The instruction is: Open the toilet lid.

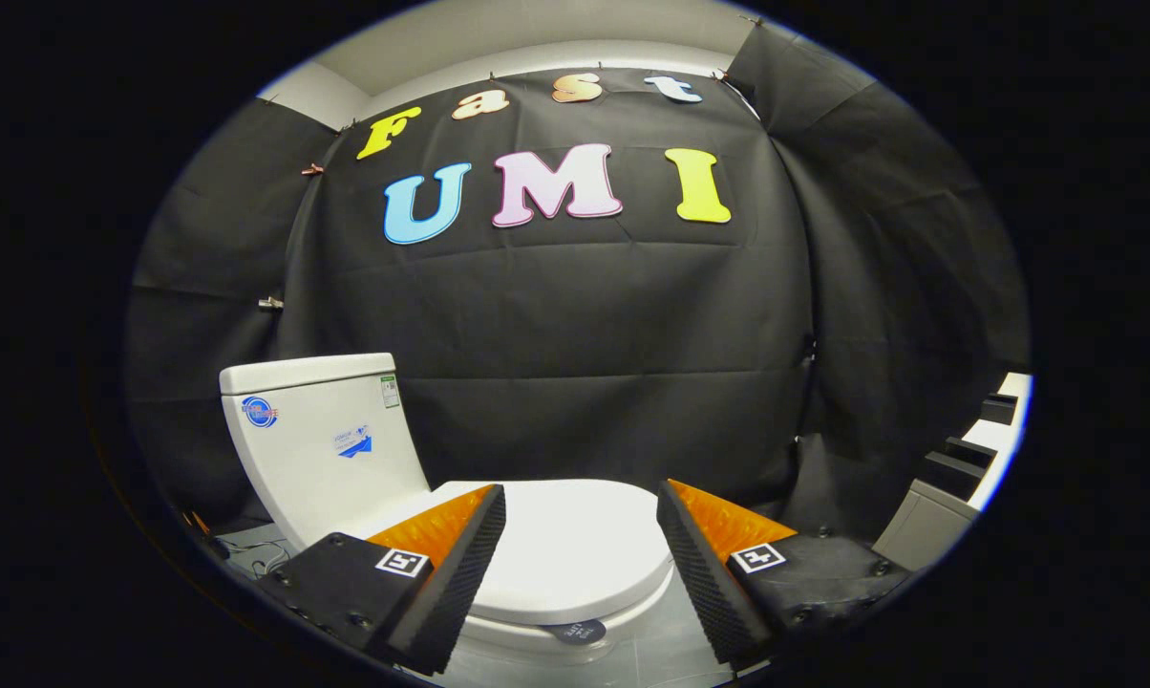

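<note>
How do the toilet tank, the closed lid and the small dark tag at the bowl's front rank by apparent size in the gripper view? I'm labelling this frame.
1. Closed lid, seen between the open fingers, and toilet tank: look alike, unranked.
2. Dark tag, smallest.

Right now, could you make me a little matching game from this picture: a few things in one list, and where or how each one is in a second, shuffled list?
Things:
1. lid
2. tank
3. tool
4. fingers

Places or states:
A. open, held above the lid, touching nothing
B. upright behind the lid, white, with stickers on its front
C. down flat on the bowl, white, seen between the fingers
D. black ridged pads with orange sides

Pairs: 1-C, 2-B, 3-A, 4-D
</note>
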A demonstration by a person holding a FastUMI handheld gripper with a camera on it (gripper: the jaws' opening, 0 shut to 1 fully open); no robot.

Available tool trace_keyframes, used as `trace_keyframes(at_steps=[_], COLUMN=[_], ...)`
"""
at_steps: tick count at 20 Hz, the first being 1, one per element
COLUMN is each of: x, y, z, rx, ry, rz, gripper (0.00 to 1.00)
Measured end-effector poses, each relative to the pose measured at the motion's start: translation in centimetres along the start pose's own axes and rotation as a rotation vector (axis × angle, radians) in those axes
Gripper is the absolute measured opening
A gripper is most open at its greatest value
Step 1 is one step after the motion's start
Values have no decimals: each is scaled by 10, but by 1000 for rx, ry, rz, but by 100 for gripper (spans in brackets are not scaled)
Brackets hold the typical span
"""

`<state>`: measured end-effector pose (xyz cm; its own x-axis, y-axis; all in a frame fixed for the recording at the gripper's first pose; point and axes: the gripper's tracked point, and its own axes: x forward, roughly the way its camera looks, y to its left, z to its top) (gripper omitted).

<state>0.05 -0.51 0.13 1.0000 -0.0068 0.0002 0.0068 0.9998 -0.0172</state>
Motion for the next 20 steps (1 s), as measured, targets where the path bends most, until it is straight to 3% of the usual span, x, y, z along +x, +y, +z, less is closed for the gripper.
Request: trace_keyframes(at_steps=[20], x=[-7], y=[-41], z=[-35], rx=[40], ry=[123], rz=[-35], gripper=[99])
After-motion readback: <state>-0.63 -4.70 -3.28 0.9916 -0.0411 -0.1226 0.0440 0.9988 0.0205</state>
